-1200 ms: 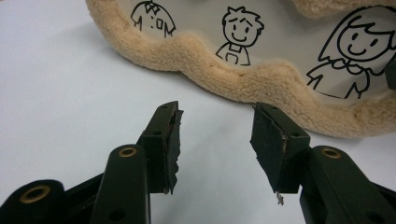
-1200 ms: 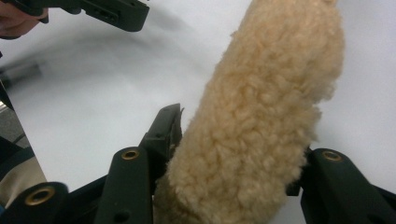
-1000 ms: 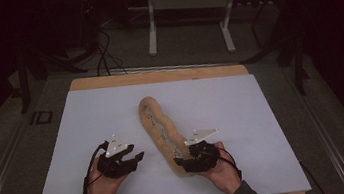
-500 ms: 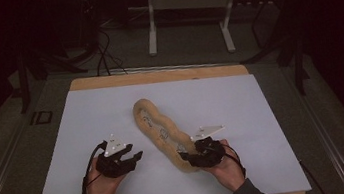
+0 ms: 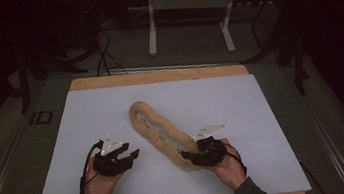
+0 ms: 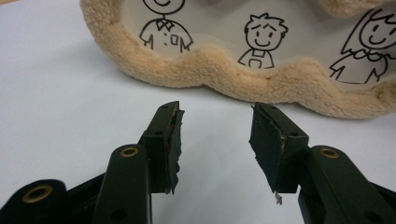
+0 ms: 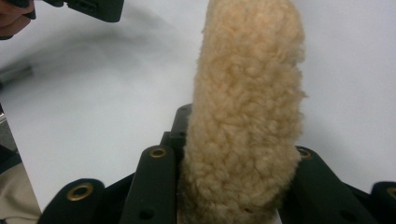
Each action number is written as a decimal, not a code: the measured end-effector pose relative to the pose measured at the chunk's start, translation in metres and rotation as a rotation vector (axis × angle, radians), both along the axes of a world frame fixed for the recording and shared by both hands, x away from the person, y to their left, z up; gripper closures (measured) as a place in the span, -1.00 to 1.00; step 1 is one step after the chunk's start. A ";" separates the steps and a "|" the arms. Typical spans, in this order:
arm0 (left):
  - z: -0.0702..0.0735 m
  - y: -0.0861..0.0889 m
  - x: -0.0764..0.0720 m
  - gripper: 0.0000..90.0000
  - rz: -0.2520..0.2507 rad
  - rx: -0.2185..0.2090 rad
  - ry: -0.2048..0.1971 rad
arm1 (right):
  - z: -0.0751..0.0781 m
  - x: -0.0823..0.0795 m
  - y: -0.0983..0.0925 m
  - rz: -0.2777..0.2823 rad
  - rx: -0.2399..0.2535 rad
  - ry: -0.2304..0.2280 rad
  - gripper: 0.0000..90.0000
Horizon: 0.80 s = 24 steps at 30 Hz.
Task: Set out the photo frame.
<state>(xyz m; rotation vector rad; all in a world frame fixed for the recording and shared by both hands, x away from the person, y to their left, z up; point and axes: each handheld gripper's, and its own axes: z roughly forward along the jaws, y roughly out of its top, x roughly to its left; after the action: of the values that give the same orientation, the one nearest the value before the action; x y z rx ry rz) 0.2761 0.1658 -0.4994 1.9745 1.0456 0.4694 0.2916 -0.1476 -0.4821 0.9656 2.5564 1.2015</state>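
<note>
A long tan fleece cushion (image 5: 156, 129) with a white panel of cartoon figures lies diagonally on the white sheet (image 5: 242, 113). My right gripper (image 5: 185, 154) holds its near end. In the right gripper view the fleece (image 7: 247, 93) fills the gap of the right gripper (image 7: 238, 135), whose jaws have just been closing and press on it. My left gripper (image 5: 132, 155) rests to the cushion's left. In the left gripper view the left gripper (image 6: 215, 135) is open with nothing in it, a short way from the fleece edge (image 6: 224, 74).
The white sheet covers a wooden board (image 5: 157, 76). Beyond the far edge stand the white legs of a frame (image 5: 153, 24), and cables (image 5: 104, 55) lie on the dark floor. Bare sheet lies to the right and at the far left.
My right gripper has pulled the cushion's near end a little to the right, so the cushion now lies more slanted and wavy. The left gripper has stayed where it was.
</note>
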 end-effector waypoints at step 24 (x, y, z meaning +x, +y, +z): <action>0.000 0.017 0.005 0.18 0.090 -0.021 -0.025 | 0.001 -0.001 -0.002 0.046 0.035 -0.027 0.58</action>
<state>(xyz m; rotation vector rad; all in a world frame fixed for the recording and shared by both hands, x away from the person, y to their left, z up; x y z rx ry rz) 0.2812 0.1828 -0.4990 1.9043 1.1222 0.5288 0.2903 -0.1494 -0.4811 0.8954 2.5581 1.2664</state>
